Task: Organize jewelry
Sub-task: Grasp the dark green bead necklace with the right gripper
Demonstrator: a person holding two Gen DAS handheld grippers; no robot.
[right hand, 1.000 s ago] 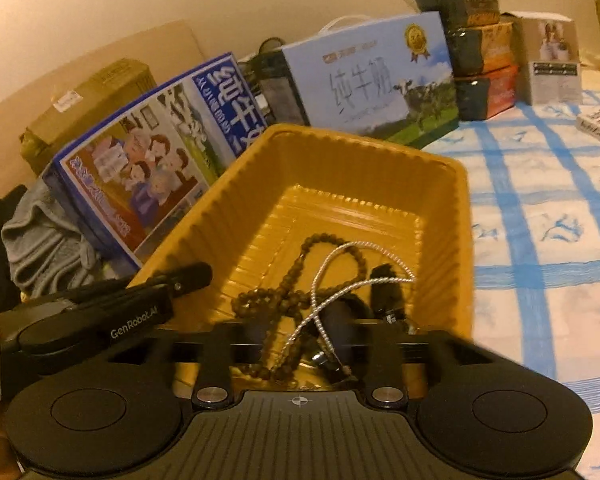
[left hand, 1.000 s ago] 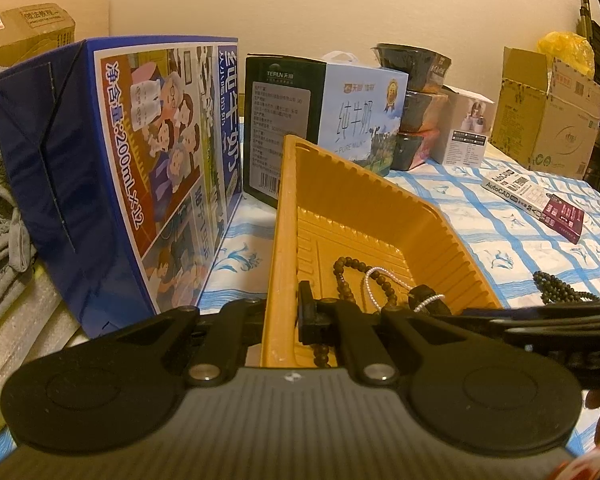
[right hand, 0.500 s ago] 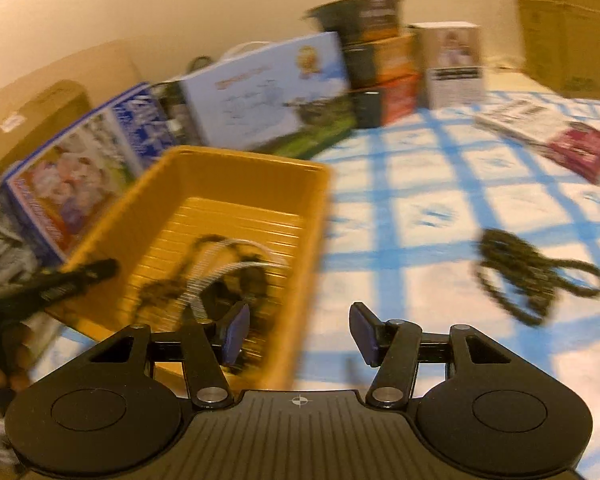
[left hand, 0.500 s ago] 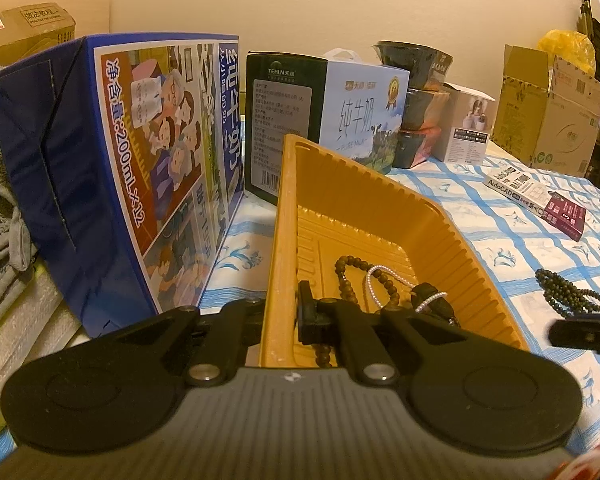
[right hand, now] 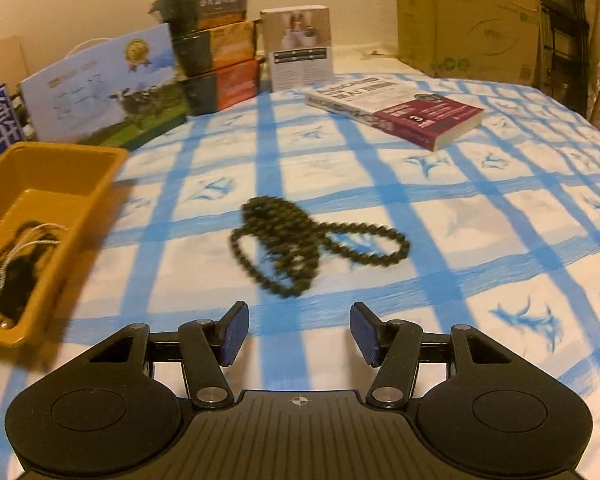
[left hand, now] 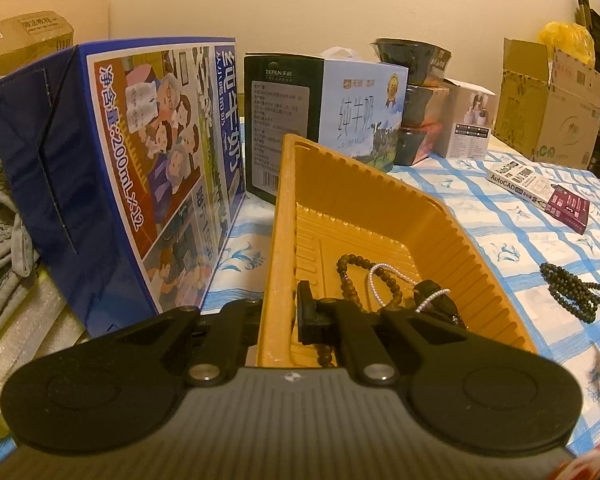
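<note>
- The tablecloth under everything is soft white fabric with a blue grid and small blue leaf prints, lying flat with only faint wrinkles.
- Your yellow tray is thin moulded plastic with ribbed walls and a grooved floor. It's a long rectangle, and from the left wrist its long axis runs straight away from you toward the milk cartons at the back edge.
- Inside it there's a brown bead strand tangled with a fine white pearl chain and something dark I can't make out.
- The dark bead necklace is still out on the tablecloth, well apart from the tray, to its right. It's small round beads bunched into loops, with one long loop trailing off to the right, so it lies roughly crosswise to you.
- Your left gripper is clenched on the tray's near-left wall, same as a second ago.
- Your right gripper was over the tray a second ago; now it has swung over to the necklace, blue pads released and empty, beads just ahead of them.
</note>
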